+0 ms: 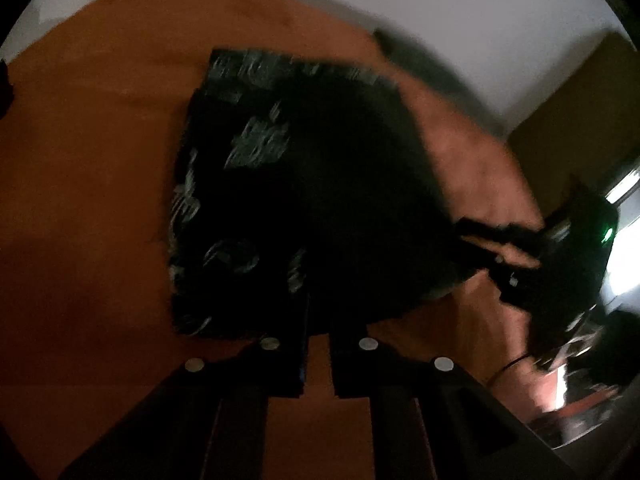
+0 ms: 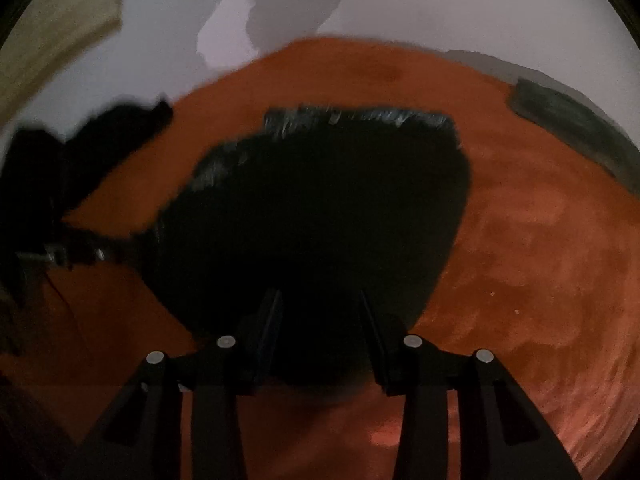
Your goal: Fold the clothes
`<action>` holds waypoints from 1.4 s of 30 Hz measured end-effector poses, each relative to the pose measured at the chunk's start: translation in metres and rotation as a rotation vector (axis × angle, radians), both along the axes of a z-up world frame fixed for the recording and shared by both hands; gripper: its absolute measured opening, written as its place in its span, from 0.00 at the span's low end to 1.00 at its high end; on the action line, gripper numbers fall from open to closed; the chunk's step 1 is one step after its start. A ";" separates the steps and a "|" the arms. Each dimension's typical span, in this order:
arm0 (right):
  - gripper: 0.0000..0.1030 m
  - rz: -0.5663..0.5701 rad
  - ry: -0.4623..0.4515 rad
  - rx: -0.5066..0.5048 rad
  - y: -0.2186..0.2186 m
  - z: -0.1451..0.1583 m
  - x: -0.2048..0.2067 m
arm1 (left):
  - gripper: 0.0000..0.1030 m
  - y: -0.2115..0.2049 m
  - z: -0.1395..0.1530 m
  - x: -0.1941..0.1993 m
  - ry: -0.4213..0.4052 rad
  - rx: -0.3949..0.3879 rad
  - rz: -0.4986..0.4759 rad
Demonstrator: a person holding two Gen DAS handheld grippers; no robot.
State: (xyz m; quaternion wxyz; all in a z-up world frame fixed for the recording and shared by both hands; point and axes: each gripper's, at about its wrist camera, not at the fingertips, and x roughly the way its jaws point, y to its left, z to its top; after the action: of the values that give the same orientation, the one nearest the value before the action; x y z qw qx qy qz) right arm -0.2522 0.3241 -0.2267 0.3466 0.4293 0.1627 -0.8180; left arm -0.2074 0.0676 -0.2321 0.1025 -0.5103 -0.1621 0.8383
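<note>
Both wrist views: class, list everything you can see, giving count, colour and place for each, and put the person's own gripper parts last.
Patterned garment: one, black with pale grey print, lying mid-surface, its plain dark side partly turned over the print.
Orange surface: one, rust orange, under the garment and filling most of both views.
Dark cloth: one, dark grey-green, at the far right edge of the surface; blurred.
Wall: white, behind the surface.
Left gripper: one, black, fingers slightly apart at the garment's near edge.
Right gripper: one, black, fingers apart over the garment's dark part.
</note>
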 end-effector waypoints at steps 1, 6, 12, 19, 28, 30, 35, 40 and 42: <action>0.38 -0.014 -0.001 0.066 -0.004 -0.011 -0.002 | 0.09 -0.001 -0.006 -0.001 -0.031 -0.039 0.005; 0.38 -0.072 -0.039 0.021 0.007 -0.008 -0.009 | 0.09 -0.027 0.014 -0.010 -0.027 0.005 0.064; 0.40 -0.063 -0.034 -0.127 0.006 0.019 -0.017 | 0.34 -0.023 0.048 -0.048 0.056 0.075 0.072; 0.41 -0.055 -0.050 -0.028 -0.008 -0.018 -0.028 | 0.37 0.022 -0.003 -0.063 0.051 -0.136 0.022; 0.43 -0.119 -0.054 -0.166 0.014 0.012 -0.065 | 0.46 0.031 0.038 -0.107 0.204 -0.157 -0.050; 0.44 -0.127 -0.073 -0.169 0.003 0.004 -0.082 | 0.46 0.029 0.018 -0.123 0.140 -0.193 -0.031; 0.46 -0.212 -0.183 -0.096 -0.002 -0.031 -0.107 | 0.48 0.021 0.008 -0.123 0.179 -0.176 0.005; 0.47 -0.210 -0.078 -0.238 -0.003 0.027 -0.120 | 0.78 0.022 0.049 -0.138 0.296 -0.134 0.043; 0.48 -0.236 -0.075 -0.216 -0.020 0.028 -0.136 | 0.78 0.026 0.053 -0.156 0.314 -0.141 0.075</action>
State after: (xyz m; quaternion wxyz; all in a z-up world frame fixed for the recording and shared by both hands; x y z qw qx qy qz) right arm -0.3881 0.3043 -0.1984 0.2981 0.4362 0.0092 -0.8490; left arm -0.3632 0.0932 -0.1789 0.0593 -0.3727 -0.1039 0.9202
